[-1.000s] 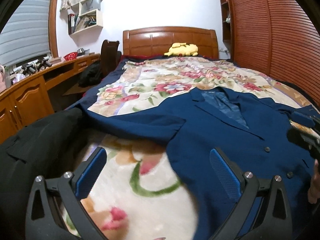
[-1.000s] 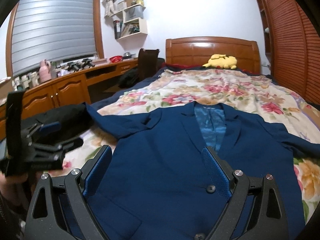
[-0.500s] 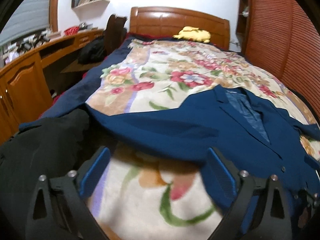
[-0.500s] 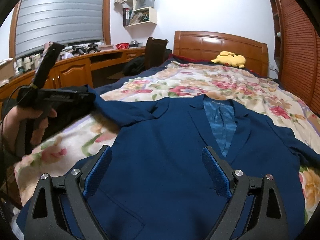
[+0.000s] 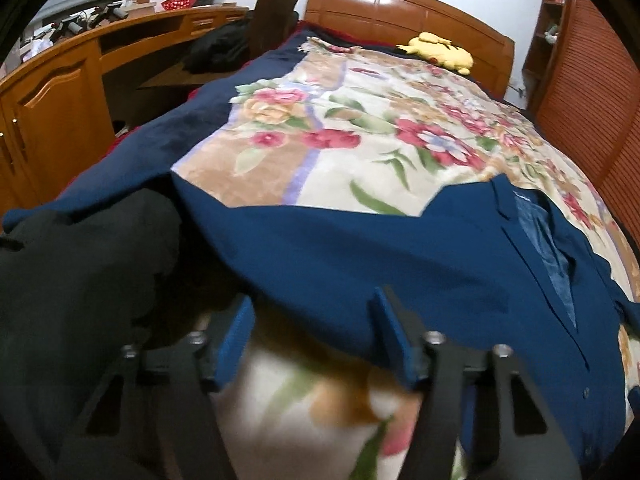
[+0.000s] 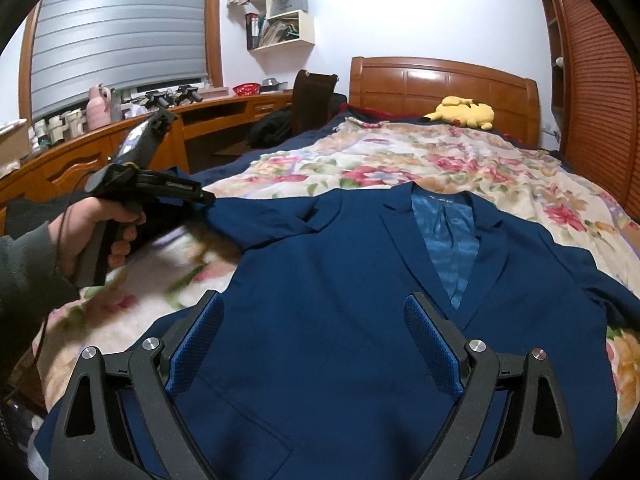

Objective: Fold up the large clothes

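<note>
We were working on a bed (image 6: 520, 184) spread with a flowered blanket, a wooden headboard at the top centre of both views and a long wooden desk (image 6: 120, 148) along the left. The blue jacket (image 6: 340, 300) lay face up across the lower half of the right wrist view, collar toward the headboard, its lining showing in the open neck. One sleeve (image 5: 320, 248) stretched out toward the left of the frame, ending near a heap of black clothing (image 5: 72, 280) at the left edge of the left wrist view. The left gripper (image 5: 316, 332) pointed down at the lower edge of that sleeve, and its jaws were closing with the hem of the sleeve lying between the blue pads (image 5: 394, 340); we could not tell that they pressed on the cloth yet. In the right wrist view the same tool showed at middle left, held in a hand (image 6: 96, 232), its tip at the sleeve's outer end. The right gripper (image 6: 316, 344) hovered spread wide over the jacket's front, grasping nothing. To do this step well, we judged that the left pads should take only the sleeve, not the blanket under it or the black clothing beside it. The bite should sit well into the cloth, so that the sleeve could be carried across the chest without slipping free. The right gripper could pin the jacket's body to stop it dragging.
</note>
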`<state>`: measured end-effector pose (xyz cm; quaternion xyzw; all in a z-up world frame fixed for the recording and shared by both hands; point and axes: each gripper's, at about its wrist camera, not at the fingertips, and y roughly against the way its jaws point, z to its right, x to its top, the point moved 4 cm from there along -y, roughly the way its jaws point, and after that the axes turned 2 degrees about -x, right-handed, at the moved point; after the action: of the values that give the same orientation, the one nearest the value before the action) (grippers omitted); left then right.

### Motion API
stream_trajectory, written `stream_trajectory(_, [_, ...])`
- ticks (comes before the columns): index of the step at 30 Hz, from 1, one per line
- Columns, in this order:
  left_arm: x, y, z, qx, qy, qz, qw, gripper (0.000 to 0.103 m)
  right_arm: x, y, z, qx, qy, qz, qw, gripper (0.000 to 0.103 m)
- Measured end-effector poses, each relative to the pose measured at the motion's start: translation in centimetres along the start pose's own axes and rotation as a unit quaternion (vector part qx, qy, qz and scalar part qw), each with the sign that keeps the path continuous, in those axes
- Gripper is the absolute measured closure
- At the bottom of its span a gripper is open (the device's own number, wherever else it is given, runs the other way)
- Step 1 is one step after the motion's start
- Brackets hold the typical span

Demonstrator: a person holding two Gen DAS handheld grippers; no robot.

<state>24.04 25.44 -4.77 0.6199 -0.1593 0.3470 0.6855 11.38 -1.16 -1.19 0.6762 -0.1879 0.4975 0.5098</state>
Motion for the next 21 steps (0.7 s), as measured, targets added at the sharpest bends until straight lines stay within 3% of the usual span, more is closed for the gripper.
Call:
stream_trajectory(2, [0.5, -0.4, -0.3, 0.01, -0.003, -0.003, 0.9999, 0.073, 0.0, 0.1, 0.0, 0.001, 0.0, -0.001, 1.0, 0.01])
stream_trajectory(4, [1.1, -0.5, -0.4, 0.017, -0.004, 0.002, 0.9999, 0.095, 0.1, 0.2, 0.2, 0.003, -0.002, -0.001, 1.0, 0.01])
stream_trajectory(6, [1.4, -0.1, -0.1, 0.01, -0.01, 0.011, 0.9998, 0.101, 0.2, 0.6, 0.6, 0.006, -0.006, -0.002, 1.0, 0.01])
stream_trajectory(12, [1.8, 2.9, 4.8, 0.001, -0.077, 0.04, 0.9963, 0.103, 0.6, 2.5, 2.9, -0.008, -0.016, 0.005, 1.0, 0.01])
stream_trajectory(17, [1.5, 6.8, 10.4, -0.034, -0.123, 0.057, 0.9901, 0.103, 0.8, 4.3, 6.2, -0.033, -0.035, 0.014, 0.999, 0.01])
stream_trajectory(21, [0.1, 10.3, 15.5, -0.068, -0.175, 0.057, 0.9807, 0.103, 1.1, 5.4, 7.6, -0.041, -0.048, 0.022, 0.998, 0.01])
